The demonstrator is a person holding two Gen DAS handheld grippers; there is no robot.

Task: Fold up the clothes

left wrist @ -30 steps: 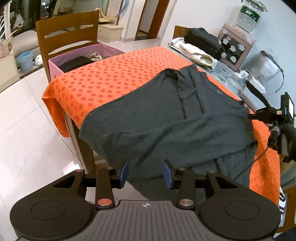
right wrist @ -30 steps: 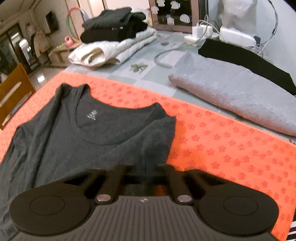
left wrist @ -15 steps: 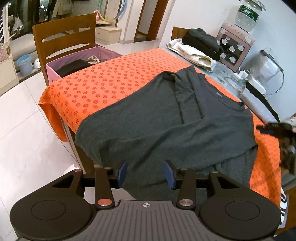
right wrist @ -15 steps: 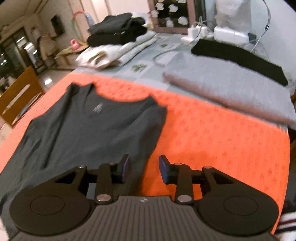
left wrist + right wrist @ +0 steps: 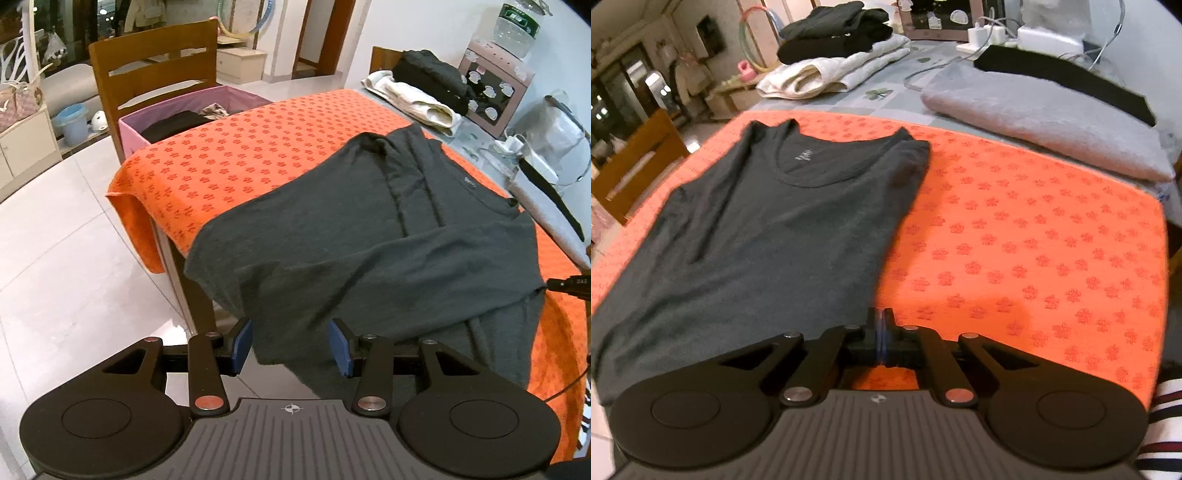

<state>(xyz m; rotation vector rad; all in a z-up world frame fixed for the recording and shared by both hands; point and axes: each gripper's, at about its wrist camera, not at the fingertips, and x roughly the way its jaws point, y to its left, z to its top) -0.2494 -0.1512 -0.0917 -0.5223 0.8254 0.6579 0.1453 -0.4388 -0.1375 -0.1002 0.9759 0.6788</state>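
A dark grey T-shirt (image 5: 369, 236) lies on the orange patterned cloth (image 5: 236, 155) of the table, neckline to the far side, one side folded over the body, its hem hanging off the near edge. My left gripper (image 5: 291, 347) is open, its blue pads on either side of the hanging hem, apart from it. In the right wrist view the same T-shirt (image 5: 768, 221) lies left of my right gripper (image 5: 881, 332), which is shut with nothing between its pads, over the orange cloth (image 5: 1015, 236) beside the shirt's edge.
A stack of folded clothes (image 5: 834, 55) and a grey folded item (image 5: 1045, 122) lie at the table's far side, with chargers and cables behind. A wooden chair (image 5: 155, 74) and a pink bin of clothes (image 5: 184, 118) stand beyond the table's left end.
My right gripper let go of the shirt's sleeve, opened, drew back to the right and shut empty. My left gripper stayed open near the hem.
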